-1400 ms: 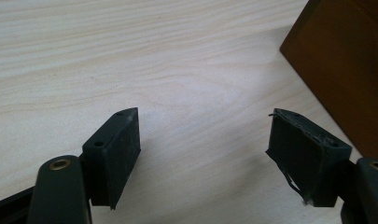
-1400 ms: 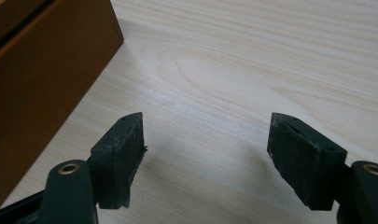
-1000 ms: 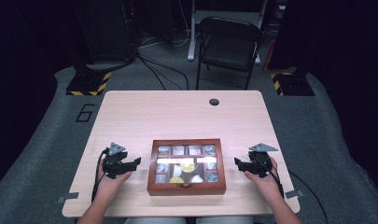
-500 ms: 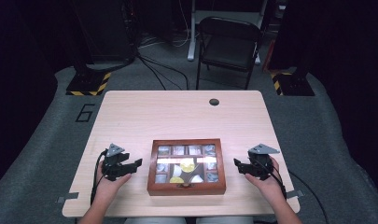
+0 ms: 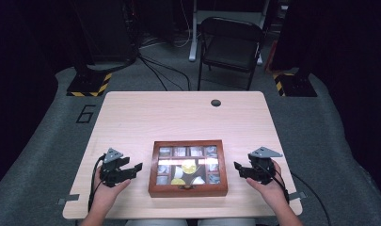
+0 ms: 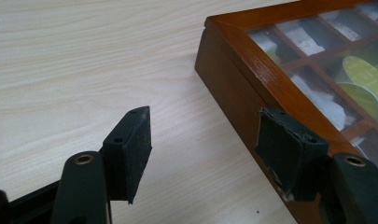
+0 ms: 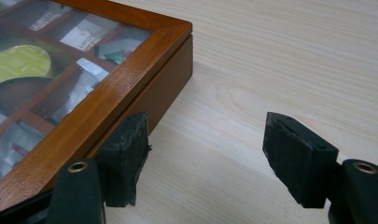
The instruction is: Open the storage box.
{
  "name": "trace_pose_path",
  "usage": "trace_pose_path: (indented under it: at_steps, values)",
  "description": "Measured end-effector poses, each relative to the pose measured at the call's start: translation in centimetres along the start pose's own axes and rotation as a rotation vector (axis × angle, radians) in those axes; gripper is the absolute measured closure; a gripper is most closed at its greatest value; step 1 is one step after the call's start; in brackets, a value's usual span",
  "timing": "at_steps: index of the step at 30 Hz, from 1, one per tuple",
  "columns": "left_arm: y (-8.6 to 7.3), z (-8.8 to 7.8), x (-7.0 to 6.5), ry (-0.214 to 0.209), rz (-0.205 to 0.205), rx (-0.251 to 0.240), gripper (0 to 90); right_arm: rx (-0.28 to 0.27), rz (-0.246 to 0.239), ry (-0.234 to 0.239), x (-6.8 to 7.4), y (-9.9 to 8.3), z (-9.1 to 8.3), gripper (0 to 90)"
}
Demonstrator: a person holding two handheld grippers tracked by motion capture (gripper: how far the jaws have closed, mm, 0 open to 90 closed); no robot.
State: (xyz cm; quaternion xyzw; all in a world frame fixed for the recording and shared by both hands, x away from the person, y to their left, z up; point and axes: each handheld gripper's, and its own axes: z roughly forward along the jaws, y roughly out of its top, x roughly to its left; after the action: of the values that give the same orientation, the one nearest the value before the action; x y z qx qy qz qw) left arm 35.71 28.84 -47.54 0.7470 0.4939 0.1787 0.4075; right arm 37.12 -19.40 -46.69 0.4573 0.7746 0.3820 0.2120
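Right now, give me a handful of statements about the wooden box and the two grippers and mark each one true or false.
1. The wooden box has its glass lid down. True.
2. The left gripper is clamped on the box. False: its jaws stand apart with nothing pressed between them, beside the box's left side.
3. The right gripper sits beside the box's right side. True.
4. The box stands at the far edge of the table. False: it is near the person's edge.
5. A yellow-green round capsule lies inside the box. True.
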Motion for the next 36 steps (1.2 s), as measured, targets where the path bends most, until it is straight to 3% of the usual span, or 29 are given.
trace_pose_path:
  at_steps: [4,17,24,30,36]
  values:
    - [0.0,-0.3,-0.6,-0.003,0.022,0.0,35.2,-0.005,-0.009,0.01,0.6,-0.1,-0.4,30.9]
    - [-0.6,-1.5,-2.2,-0.038,0.034,-0.014,35.5,-0.039,-0.029,0.048,2.5,-0.5,-2.1,30.9]
    - [-1.0,-2.2,-3.0,-0.057,0.043,-0.023,35.5,-0.041,-0.038,0.079,3.5,-1.0,-2.9,31.2]
    - [-1.4,-2.6,-3.6,-0.07,0.056,-0.023,35.5,-0.048,-0.047,0.132,4.4,-1.3,-3.6,31.1]
    - [-1.7,-2.9,-4.1,-0.079,0.06,-0.025,35.5,-0.053,-0.058,0.14,4.9,-1.4,-3.6,31.1]
